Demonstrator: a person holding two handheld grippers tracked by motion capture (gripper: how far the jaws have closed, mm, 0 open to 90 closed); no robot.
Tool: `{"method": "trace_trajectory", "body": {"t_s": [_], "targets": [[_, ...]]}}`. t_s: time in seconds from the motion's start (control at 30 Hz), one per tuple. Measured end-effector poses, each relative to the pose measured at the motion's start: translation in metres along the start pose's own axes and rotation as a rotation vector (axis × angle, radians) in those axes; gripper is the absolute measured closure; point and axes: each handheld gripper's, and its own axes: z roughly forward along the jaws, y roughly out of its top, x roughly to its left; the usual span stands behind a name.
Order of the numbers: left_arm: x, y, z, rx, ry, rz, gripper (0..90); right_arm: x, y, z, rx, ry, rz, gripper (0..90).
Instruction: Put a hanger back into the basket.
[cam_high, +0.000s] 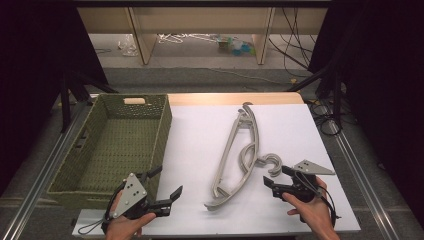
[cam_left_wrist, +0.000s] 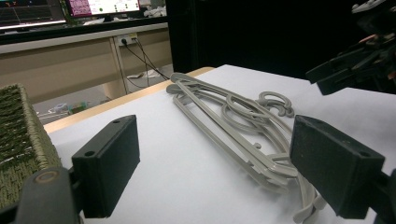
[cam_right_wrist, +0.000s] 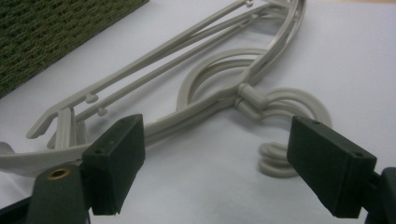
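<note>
Grey plastic hangers lie stacked on the white table top, their hooks pointing right. The same hangers show in the left gripper view and, up close, the hangers in the right gripper view. My left gripper is open near the table's front edge, between the basket and the hangers, holding nothing. My right gripper is open just in front of the hooks, with its jaws apart and nothing between them. The right gripper also appears far off in the left gripper view.
A green woven basket with nothing visible in it stands at the table's left. Its weave fills the upper left of the right gripper view. Past the table's far edge are desk legs and cables on the floor.
</note>
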Motion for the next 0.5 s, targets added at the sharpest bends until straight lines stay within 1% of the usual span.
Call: {"method": "trace_trajectory", "body": {"t_s": [0.03, 0.17, 0.2, 0.23, 0.27, 0.3, 0.33, 0.37, 0.43, 0.5], "targets": [[0.0, 0.0, 0.0, 0.001, -0.002, 0.004, 15.9, 0.001, 0.001, 0.004, 0.009, 0.005, 0.002, 20.2], [0.0, 0.0, 0.001, 0.0, -0.001, -0.003, 15.9, 0.006, 0.007, 0.022, 0.049, 0.014, 0.011, 19.8], [0.0, 0.0, 0.0, 0.004, -0.003, 0.005, 15.9, 0.009, 0.009, 0.027, 0.062, 0.014, 0.028, 19.6], [0.0, 0.0, 0.0, 0.005, -0.002, 0.005, 15.9, 0.009, 0.011, 0.032, 0.061, 0.018, 0.02, 19.5], [0.0, 0.0, 0.0, 0.005, -0.002, 0.006, 15.9, 0.011, 0.013, 0.036, 0.067, 0.024, 0.04, 19.3], [0.001, 0.0, 0.0, 0.002, -0.001, 0.005, 15.9, 0.012, 0.015, 0.04, 0.064, 0.03, 0.034, 19.2], [0.001, 0.0, 0.0, 0.002, -0.001, 0.005, 15.9, 0.015, 0.017, 0.045, 0.085, 0.026, 0.053, 19.0], [0.001, 0.0, 0.0, 0.003, -0.003, 0.007, 15.9, 0.016, 0.018, 0.049, 0.093, 0.023, 0.045, 19.0], [0.001, 0.0, 0.0, 0.005, -0.003, 0.008, 15.9, 0.019, 0.02, 0.055, 0.107, 0.015, 0.05, 19.1], [0.001, 0.0, 0.001, 0.006, -0.003, 0.009, 15.9, 0.02, 0.021, 0.063, 0.128, 0.014, 0.039, 19.5]]}}
